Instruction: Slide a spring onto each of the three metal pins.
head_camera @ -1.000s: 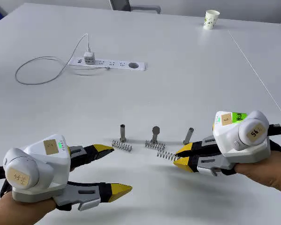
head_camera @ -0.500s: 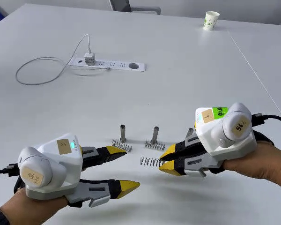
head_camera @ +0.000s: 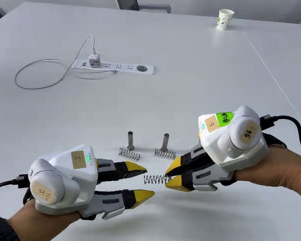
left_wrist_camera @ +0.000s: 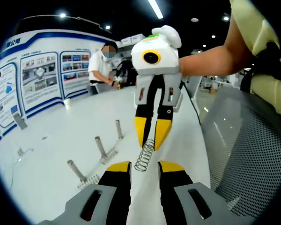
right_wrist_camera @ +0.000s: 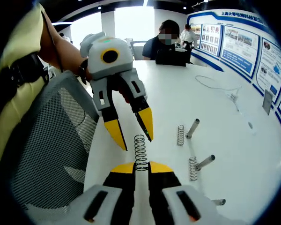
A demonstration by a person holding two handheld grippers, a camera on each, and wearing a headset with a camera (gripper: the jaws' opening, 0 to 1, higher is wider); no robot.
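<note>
Left tongs [head_camera: 148, 182] spread wide, right tongs [head_camera: 167, 179] clamped on a spring [head_camera: 154, 178], tips facing, nearly meeting

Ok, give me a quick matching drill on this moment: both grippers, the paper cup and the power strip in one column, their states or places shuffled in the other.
Column one:
1. right gripper
2. left gripper
3. paper cup
4. power strip

Column two:
A. jaws open
B. upright at the far right
C. shut on one end of a spring
D. has a white charger plugged in

Pairs: 1-C, 2-A, 3-B, 4-D.
</note>
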